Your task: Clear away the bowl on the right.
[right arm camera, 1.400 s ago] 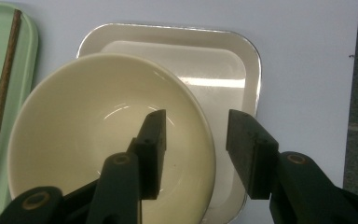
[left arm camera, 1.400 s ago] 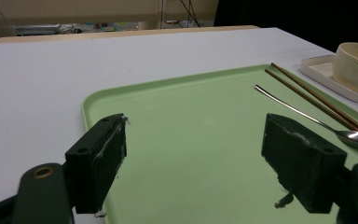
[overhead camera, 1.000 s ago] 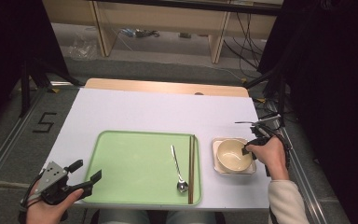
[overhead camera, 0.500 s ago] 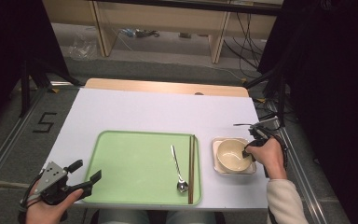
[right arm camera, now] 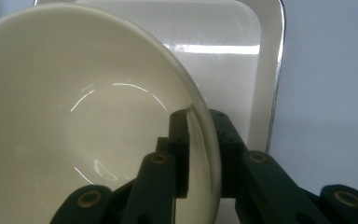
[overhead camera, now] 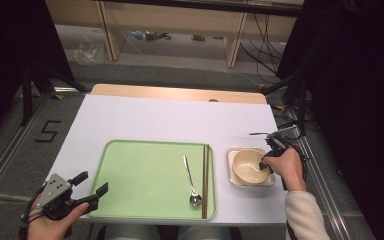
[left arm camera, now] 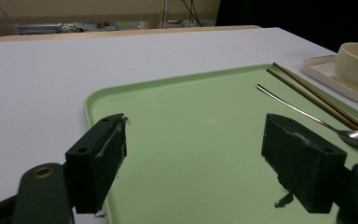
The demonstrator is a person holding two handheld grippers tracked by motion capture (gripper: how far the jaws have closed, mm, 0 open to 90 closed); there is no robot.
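Note:
A cream bowl [overhead camera: 247, 166] [right arm camera: 74, 116] sits on a small white square plate [overhead camera: 232, 155] [right arm camera: 223, 56] at the table's right. My right gripper [overhead camera: 266, 161] [right arm camera: 199, 122] has one jaw inside the bowl's right rim and one outside. Its jaws have just been closing, and they now pinch that rim. Over the near left corner of the green tray [overhead camera: 130, 145] [left arm camera: 191, 116], my left gripper [overhead camera: 90, 187] [left arm camera: 198, 163] is held open with nothing between its jaws.
A metal spoon [overhead camera: 190, 180] [left arm camera: 307, 114] and a pair of brown chopsticks [overhead camera: 205, 180] [left arm camera: 317, 95] lie along the tray's right side. Bare white tabletop stretches behind the tray. The table's right edge runs close beside the plate.
The right gripper's jaws have drawn together around the bowl's right rim. Neither hand has shifted, and the bowl sits where it did.

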